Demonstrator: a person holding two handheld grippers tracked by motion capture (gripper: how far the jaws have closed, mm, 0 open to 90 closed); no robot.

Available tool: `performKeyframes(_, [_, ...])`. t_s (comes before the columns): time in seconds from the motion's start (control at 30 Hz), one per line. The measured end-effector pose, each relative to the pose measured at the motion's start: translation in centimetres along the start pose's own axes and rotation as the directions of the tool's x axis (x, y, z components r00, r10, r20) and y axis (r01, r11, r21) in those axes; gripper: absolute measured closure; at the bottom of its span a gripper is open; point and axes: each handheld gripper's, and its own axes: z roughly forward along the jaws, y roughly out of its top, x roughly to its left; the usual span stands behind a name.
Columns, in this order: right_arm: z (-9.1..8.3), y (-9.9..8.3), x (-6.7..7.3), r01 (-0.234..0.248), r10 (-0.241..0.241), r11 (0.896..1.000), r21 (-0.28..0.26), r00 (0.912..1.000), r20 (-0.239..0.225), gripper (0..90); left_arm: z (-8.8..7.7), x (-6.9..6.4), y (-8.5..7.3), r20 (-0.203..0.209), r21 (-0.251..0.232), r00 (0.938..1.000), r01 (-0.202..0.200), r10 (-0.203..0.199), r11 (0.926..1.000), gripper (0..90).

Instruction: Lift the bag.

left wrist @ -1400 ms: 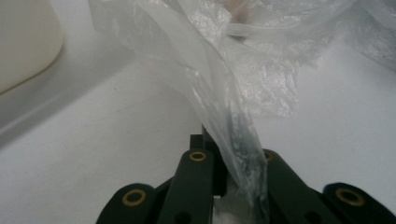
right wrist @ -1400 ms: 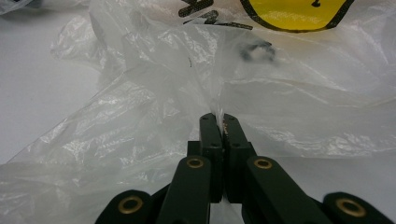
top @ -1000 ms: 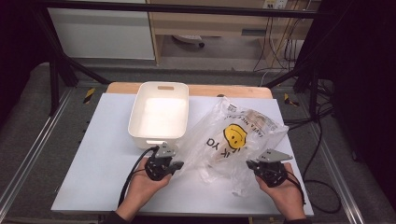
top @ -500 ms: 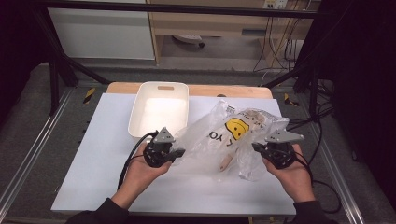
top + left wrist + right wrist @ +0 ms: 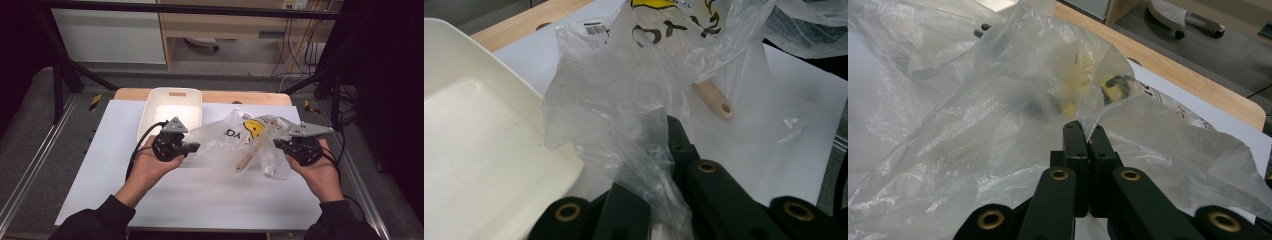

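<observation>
Both tongs pinch the clear bag: left tongs at 9 o'clock, right tongs at 3. The bag hangs above the counter. A wooden stick sits inside.

A lab: black frame rig around a white-topped table, loose cables behind.

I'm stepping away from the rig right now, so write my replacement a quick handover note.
Left claw: shut on the plastic bag, near the white tray.
Right claw: shut on the bag's opposite edge.
Things: the bag hangs between both claws above the table, with a wooden-handled tool inside.
Done: both edges gripped, bag lifted.
Left: probably get the tool out, maybe into the tray.
</observation>
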Motion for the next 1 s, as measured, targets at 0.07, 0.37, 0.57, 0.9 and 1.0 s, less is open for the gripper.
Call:
performKeyframes(0.07, [0.0, 0.3, -0.2, -0.001, 0.001, 1.0, -0.004, 1.0, -0.001, 90.0, -0.3, 0.3, 0.6, 0.002, 0.005, 1.0, 0.0, 0.0, 1.0, 90.0])
performKeyframes(0.37, [0.4, 2.7, -1.3, 0.0, 0.0, 1.0, -0.004, 1.0, -0.009, 90.0, -1.4, 2.1, 3.0, 0.006, -0.001, 0.9995, 0.031, -0.031, 0.9995, 90.0])
performKeyframes(0.57, [0.7, 4.7, -2.2, 0.006, -0.006, 1.0, 0.002, 1.0, -0.005, 90.0, -1.7, 3.8, 4.1, 0.002, -0.012, 0.9962, 0.087, -0.087, 0.9962, 90.0])
performKeyframes(0.9, [1.6, 6.6, -4.3, -0.062, 0.062, 0.998, -0.015, 0.9979, -0.021, 90.0, -2.2, 6.3, 5.4, -0.04, -0.025, 0.9894, 0.139, -0.14, 0.99, 90.0])
performKeyframes(1.0, [1.7, 7.1, -4.8, -0.073, 0.073, 0.997, -0.025, 0.9971, -0.019, 90.0, -2.4, 7.2, 5.6, -0.047, -0.033, 0.985, 0.164, -0.166, 0.9858, 90.0])
